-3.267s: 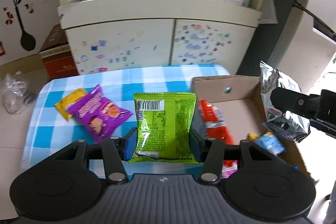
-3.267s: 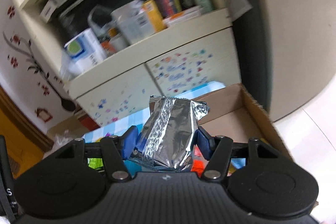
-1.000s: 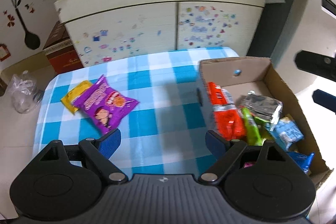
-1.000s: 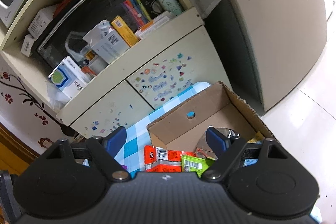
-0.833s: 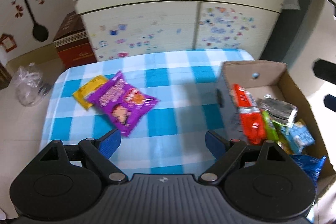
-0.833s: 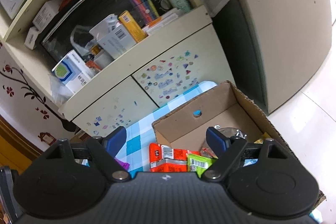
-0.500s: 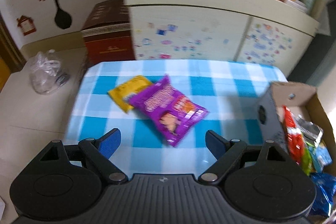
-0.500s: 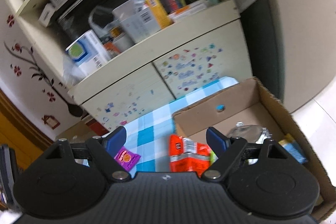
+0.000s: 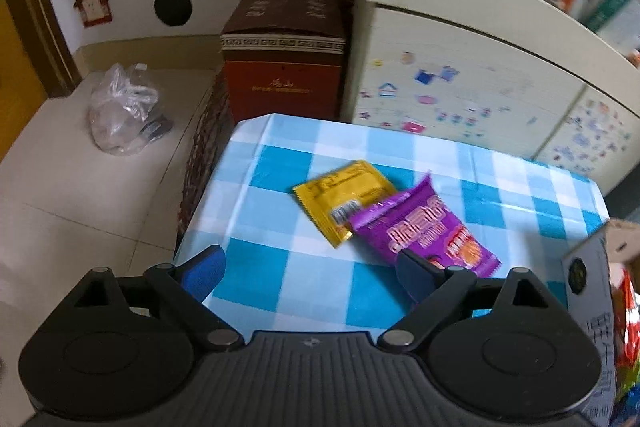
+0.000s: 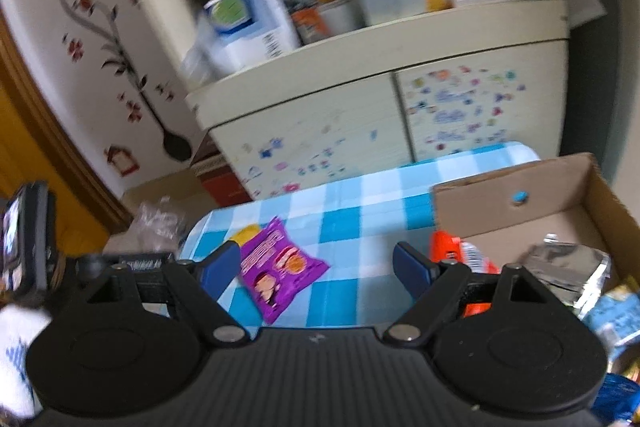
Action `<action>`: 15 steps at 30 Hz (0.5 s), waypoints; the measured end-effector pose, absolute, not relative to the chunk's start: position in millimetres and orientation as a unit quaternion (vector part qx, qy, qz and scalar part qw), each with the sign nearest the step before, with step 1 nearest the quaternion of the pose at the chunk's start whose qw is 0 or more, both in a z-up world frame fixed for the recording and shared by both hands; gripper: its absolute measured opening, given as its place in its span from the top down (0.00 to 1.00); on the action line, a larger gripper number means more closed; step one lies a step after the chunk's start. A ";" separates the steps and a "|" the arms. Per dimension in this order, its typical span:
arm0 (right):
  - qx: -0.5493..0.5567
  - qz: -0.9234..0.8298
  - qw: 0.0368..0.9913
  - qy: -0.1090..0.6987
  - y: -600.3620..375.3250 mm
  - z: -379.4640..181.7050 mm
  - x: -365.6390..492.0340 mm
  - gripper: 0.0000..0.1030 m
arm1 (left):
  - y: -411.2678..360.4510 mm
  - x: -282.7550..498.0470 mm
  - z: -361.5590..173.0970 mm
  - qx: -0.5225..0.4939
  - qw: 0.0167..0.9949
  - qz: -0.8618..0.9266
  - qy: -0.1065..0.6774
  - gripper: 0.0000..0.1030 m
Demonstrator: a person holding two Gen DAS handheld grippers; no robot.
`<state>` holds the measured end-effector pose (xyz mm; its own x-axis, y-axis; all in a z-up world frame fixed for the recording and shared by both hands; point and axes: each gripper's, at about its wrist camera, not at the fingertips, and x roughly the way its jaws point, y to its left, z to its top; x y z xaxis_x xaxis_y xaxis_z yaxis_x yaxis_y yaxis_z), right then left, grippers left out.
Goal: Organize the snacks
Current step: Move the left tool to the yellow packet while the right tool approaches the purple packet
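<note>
A purple snack bag (image 9: 424, 231) lies on the blue-checked tablecloth (image 9: 280, 267), overlapping a yellow packet (image 9: 344, 195). My left gripper (image 9: 310, 265) hovers above the cloth just short of them, its jaws opening with nothing between them. In the right wrist view the purple bag (image 10: 280, 267) sits between the tips of my right gripper (image 10: 316, 267), which is open and above it. The cardboard box (image 10: 576, 183) at the right holds a red pack (image 10: 448, 247), a silver bag (image 10: 568, 267) and a blue packet (image 10: 616, 311).
A cream cabinet (image 9: 460, 67) with stickers stands behind the table, shelves of boxes above it. A dark red carton (image 9: 284, 59) and a clear plastic bag (image 9: 120, 111) sit on the floor at the left. The other gripper's body (image 10: 28, 231) shows at the far left.
Both grippers swung left, away from the box toward the purple and yellow packets. The box slid to the right edge of the left wrist view.
</note>
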<state>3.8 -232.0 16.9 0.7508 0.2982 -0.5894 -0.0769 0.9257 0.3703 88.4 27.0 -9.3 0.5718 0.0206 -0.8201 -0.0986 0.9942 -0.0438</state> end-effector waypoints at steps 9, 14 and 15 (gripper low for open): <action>0.084 0.154 0.917 0.357 -184.1 -5.0 11.2 0.19 | 49.0 123.6 -32.3 -0.106 0.871 0.045 0.477 0.06; 0.034 0.169 0.916 0.363 -162.0 -19.6 18.5 0.18 | 49.4 147.3 -40.8 -0.125 0.867 0.046 0.480 0.04; 0.019 0.170 0.916 0.364 -157.5 -22.5 20.1 0.17 | 49.7 152.1 -42.7 -0.128 0.865 0.044 0.482 0.04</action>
